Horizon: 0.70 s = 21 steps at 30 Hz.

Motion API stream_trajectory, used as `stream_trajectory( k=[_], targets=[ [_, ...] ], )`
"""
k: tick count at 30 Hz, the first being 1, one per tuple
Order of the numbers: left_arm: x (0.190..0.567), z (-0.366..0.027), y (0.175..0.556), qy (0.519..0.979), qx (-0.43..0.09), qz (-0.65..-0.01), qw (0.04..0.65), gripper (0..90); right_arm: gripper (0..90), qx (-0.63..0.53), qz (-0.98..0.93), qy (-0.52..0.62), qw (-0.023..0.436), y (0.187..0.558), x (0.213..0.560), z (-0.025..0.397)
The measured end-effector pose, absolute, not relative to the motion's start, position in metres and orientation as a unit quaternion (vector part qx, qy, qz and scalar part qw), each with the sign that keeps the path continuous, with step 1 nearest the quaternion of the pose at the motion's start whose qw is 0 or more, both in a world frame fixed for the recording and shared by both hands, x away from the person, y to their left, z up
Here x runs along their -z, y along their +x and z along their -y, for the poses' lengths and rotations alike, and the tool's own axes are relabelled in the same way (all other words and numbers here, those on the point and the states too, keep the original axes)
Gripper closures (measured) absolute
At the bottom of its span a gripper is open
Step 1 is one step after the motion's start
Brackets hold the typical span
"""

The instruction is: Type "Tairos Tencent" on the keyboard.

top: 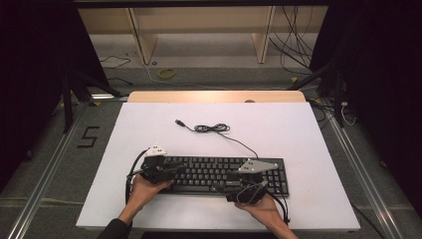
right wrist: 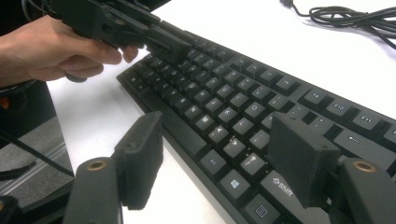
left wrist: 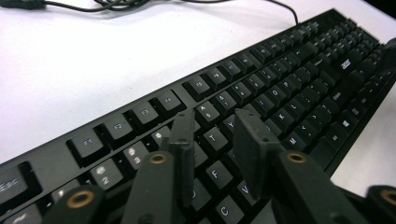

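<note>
- The keyboard [top: 219, 174] lies flat on the near half of the white table top [top: 288, 129], its long side running across in front of me; it is black, and every place below is told from it.
- Nearest to me, at the keyboard's near right edge, my right hand [top: 261, 206] holds the right gripper [top: 234, 188]. In the right gripper view its jaws stand wide apart and clasp nothing: one jaw hangs over bare white table just off the keyboard's front edge, the other over the bottom row by the Shift key [right wrist: 282, 185].
- At the keyboard's left end my left hand [top: 144, 191] comes in from below, forearm angled up toward the keys, and holds the left gripper [top: 174, 172] pointing along the rows.
- In the left gripper view its jaws sit just above the letter keys near T and F, with a narrow gap between them and nothing in it; I cannot tell whether the tips touch the keys.
- Beyond the keyboard's far edge its cable [top: 219, 130] runs from the back right, loops in a loose bundle on the white top and ends in a plug [top: 180, 122] well apart from the keys.
- Past that the white top ends at a pale wooden edge [top: 216, 96].
- Farther still, grey floor carries loose wires and a yellow ring [top: 166, 73], with pale wooden furniture legs [top: 142, 37] behind and dark drapes at both sides.
</note>
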<state>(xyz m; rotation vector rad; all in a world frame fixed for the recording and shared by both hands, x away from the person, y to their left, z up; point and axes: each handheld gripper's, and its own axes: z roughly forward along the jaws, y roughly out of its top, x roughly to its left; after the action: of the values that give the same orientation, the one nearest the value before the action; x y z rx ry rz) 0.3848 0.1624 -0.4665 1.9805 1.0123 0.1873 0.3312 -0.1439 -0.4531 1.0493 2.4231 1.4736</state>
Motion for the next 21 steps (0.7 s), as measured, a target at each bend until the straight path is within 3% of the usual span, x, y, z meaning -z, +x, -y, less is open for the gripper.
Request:
stream_trajectory(
  k=[10, 21],
  targets=[
    [0.471, -0.145, 0.391, 0.82, -0.078, -0.393, 0.409, 88.3, 33.5, -0.493, -0.795, 0.348, 0.065, 0.327, 0.451, 0.151],
    [0.472, -0.143, 0.394, 0.822, -0.08, -0.394, 0.403, 89.0, 32.8, -0.493, -0.794, 0.35, 0.067, 0.325, 0.452, 0.155]
  ],
)
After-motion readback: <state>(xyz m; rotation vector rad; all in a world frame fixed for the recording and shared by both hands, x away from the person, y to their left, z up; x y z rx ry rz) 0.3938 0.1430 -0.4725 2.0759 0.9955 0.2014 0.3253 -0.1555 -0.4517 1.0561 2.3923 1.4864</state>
